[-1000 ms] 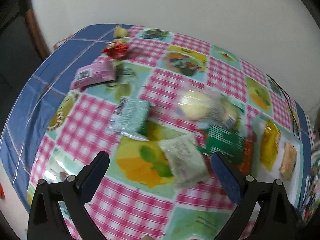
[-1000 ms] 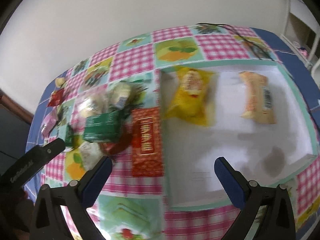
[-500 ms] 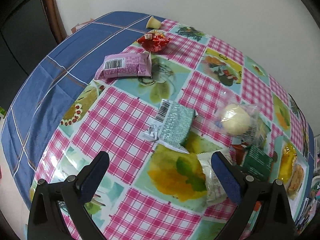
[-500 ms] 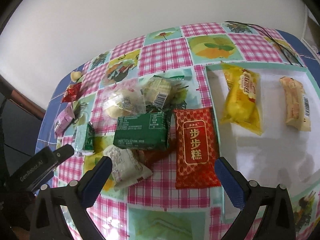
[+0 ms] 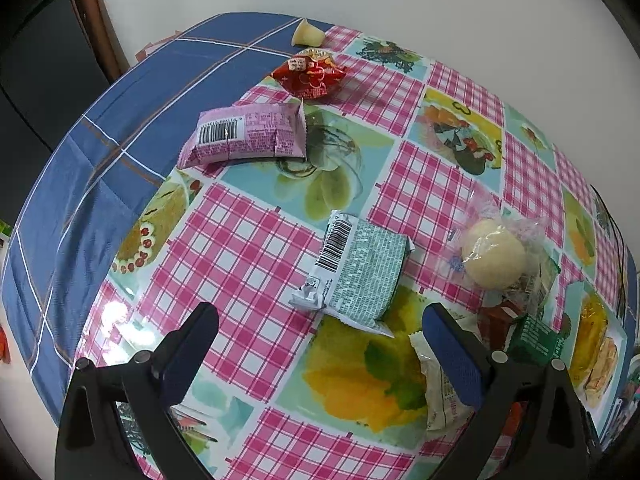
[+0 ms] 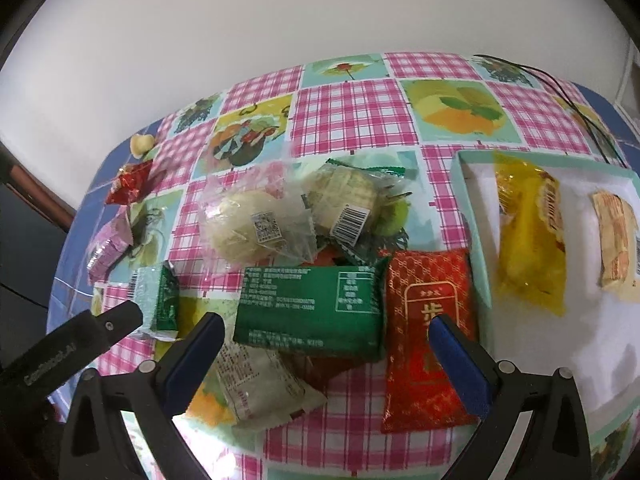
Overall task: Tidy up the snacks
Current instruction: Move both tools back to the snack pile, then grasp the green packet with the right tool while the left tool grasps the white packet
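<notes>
My left gripper (image 5: pixel 320 328) is open and empty, just above a pale green snack pack (image 5: pixel 360 276) lying barcode up. A pink pack (image 5: pixel 248 134), a red pack (image 5: pixel 310 74) and a clear-wrapped bun (image 5: pixel 494 258) lie beyond. My right gripper (image 6: pixel 326 338) is open and empty above a dark green pack (image 6: pixel 312 314), with a red pack (image 6: pixel 430 336) by its right finger. A white tray (image 6: pixel 470 216) at the right holds a yellow pack (image 6: pixel 530 236) and an orange pack (image 6: pixel 618 240).
The table has a pink checked cloth over a blue one (image 5: pixel 80 184). A small cone-shaped sweet (image 5: pixel 306 34) lies at the far edge near the wall. A black cable (image 6: pixel 580 114) runs behind the tray. The left gripper's finger (image 6: pixel 80 338) shows at the right view's lower left.
Both grippers have swung left and come closer to the table. The left view now centres on the pale green pack; the right view moved from the tray to the snack pile.
</notes>
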Tool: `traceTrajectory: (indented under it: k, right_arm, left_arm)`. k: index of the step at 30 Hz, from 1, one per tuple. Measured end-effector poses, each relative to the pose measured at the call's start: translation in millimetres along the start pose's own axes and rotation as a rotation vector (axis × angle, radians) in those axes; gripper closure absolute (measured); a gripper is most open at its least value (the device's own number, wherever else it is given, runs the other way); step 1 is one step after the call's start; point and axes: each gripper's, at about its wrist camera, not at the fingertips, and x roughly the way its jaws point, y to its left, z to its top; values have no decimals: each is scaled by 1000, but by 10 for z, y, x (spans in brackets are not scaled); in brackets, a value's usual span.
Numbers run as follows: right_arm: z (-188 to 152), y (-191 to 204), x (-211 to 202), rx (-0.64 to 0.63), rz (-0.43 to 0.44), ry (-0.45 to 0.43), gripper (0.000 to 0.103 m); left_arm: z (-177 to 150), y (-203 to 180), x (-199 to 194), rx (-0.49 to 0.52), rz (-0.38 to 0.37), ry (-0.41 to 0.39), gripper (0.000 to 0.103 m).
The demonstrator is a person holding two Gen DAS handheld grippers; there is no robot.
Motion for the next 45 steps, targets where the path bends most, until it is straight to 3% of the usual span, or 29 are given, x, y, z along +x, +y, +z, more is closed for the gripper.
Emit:
traceTrajectory:
  k: [3,5,10,33,39,45]
  right_arm:
    - [18,32,39,-13,-28,-7,0]
    - [31,45,47,-19,-37,-13,6]
    - [30,54,46,-21,1,-11,29]
    - [-169,-291,-219,-31,-7,75,31]
    - [-187,-410,-344,-41,-39,77,31]
    - [-168,-541,-410,-25,-51,73,31]
  left_arm:
    - [1,0,33,-6,-6,9,2]
    - [1,-2,44,-9,-13,16,2]
    - [-4,-29,59,-10,-25,32,2]
    - [-234,-662,177,114,-127,141,2]
    - [-333,-793,289,153,-108,174,2]
    - [-425,-927,443,222,-16,184,2]
